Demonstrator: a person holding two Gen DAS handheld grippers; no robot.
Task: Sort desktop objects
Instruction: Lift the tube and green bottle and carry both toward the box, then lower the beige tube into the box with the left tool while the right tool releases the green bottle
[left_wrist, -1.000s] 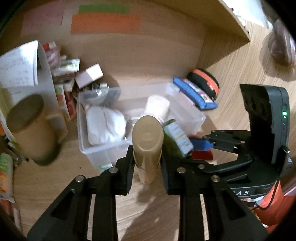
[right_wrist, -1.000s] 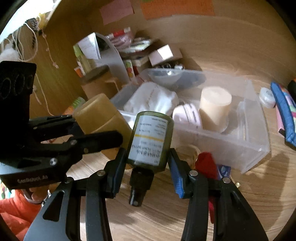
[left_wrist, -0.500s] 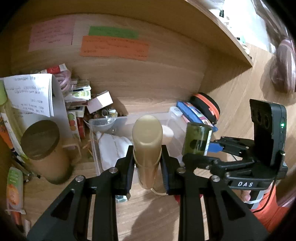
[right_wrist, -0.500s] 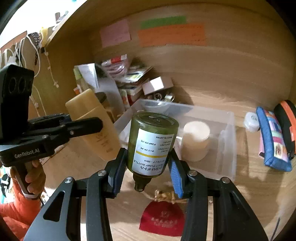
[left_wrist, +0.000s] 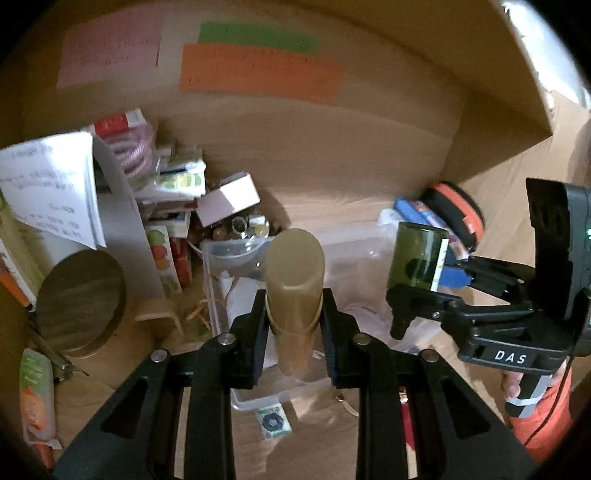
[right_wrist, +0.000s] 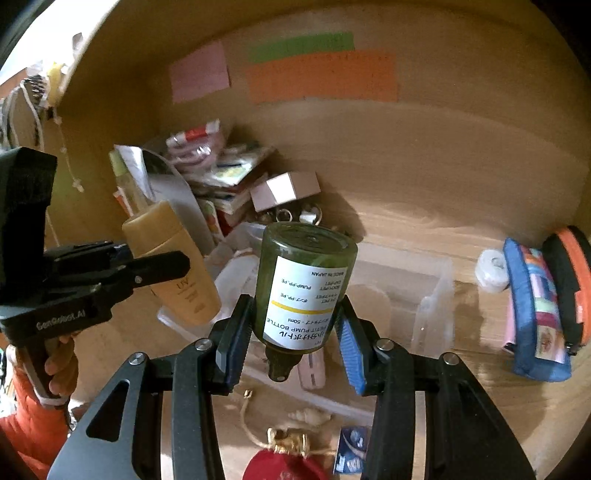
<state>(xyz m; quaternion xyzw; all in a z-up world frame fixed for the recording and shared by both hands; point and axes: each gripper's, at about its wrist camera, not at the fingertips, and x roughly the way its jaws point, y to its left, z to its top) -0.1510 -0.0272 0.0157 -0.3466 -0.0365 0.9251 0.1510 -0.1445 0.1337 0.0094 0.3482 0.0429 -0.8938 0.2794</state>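
Gripping a tan bottle (left_wrist: 294, 284) upright, the left tongs (left_wrist: 294, 325) hold it above the clear bin (left_wrist: 369, 254). Right tongs (right_wrist: 295, 332) clamp a green pump bottle (right_wrist: 304, 291), nozzle down, over the same bin on the desk (right_wrist: 480, 406).

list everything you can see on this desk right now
tan bottle: 1, beige, held in left gripper
green pump bottle: 1, dark green, upside down in right gripper
clear bin: 1, transparent, desk centre
pencil cases: 2, blue and black-orange, right of bin
white roll: 1, beside blue case
red pouch: 1, in front of bin
lidded mug: 1, tan, left
sticky notes: 3, pink, green, orange, back wall
box and packet pile: several, back left
hands: orange sleeves
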